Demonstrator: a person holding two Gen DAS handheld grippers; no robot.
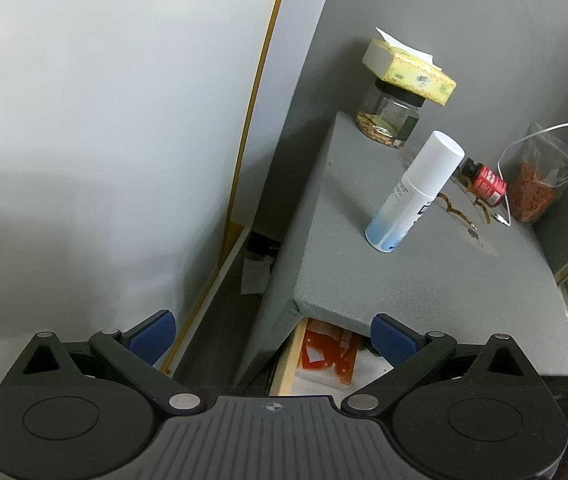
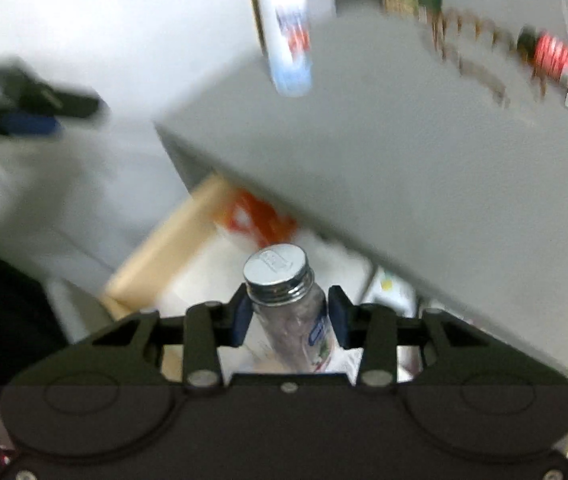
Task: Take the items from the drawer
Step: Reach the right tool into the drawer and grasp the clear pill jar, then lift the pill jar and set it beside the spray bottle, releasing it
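Note:
My right gripper (image 2: 288, 312) is shut on a clear bottle with a silver screw cap (image 2: 284, 280) and holds it above the open wooden drawer (image 2: 160, 248); this view is blurred. An orange and white packet (image 2: 260, 216) lies in the drawer under the grey cabinet top (image 2: 403, 168). My left gripper (image 1: 272, 330) is open and empty, over the drawer's left front corner (image 1: 289, 356); the orange packet (image 1: 325, 350) shows between its blue pads. The left gripper appears at the left of the right wrist view (image 2: 24, 112).
On the grey top (image 1: 423, 272) stand a white and blue spray bottle (image 1: 415, 192), a glass jar (image 1: 389, 120) with a tissue pack (image 1: 407, 70) on it, a small red bottle (image 1: 485, 182) and a bag of red bits (image 1: 535, 184). A white wall (image 1: 104, 140) is at left.

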